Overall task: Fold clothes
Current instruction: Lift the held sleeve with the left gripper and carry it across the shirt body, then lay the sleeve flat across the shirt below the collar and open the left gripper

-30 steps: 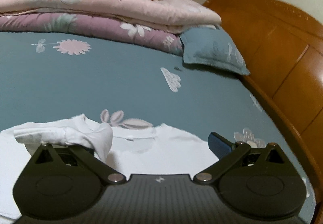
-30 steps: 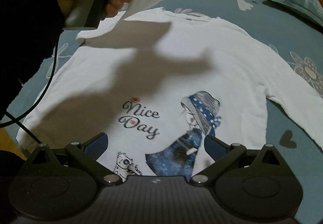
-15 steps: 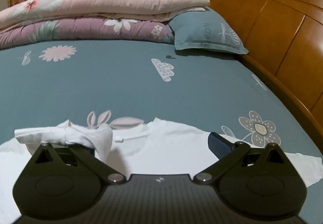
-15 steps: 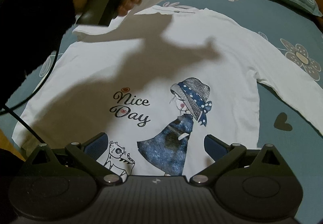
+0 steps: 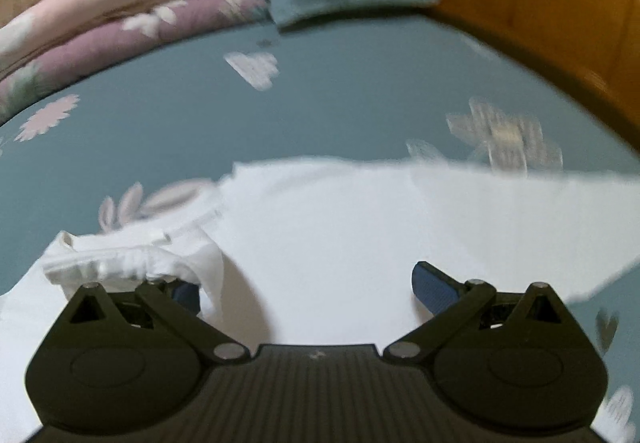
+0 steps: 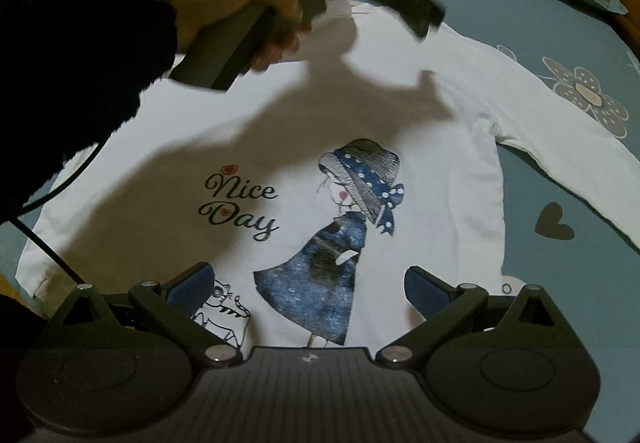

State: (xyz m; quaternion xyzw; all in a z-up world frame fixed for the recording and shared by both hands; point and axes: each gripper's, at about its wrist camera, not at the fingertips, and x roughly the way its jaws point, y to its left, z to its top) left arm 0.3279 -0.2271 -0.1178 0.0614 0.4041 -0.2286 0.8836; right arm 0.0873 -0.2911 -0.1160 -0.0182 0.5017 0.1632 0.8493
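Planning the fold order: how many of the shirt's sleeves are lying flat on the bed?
1. The right sleeve lies stretched out on the bed sheet; the other sleeve is bunched over the left gripper's finger.

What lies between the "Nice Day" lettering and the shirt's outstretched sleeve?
The printed girl in a blue dress lies between the lettering and the sleeve, shown in the right wrist view.

Open bedsheet (image 6: pixel 520 27) around shirt (image 6: pixel 400 115); stacked quilts (image 5: pixel 132 19), headboard (image 5: pixel 560 3) bound it.

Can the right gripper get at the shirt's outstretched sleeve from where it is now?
Probably yes. The right gripper is open and empty above the shirt hem, and the sleeve lies flat on the bed sheet to its right with nothing over it. The left gripper is busy across the shirt.
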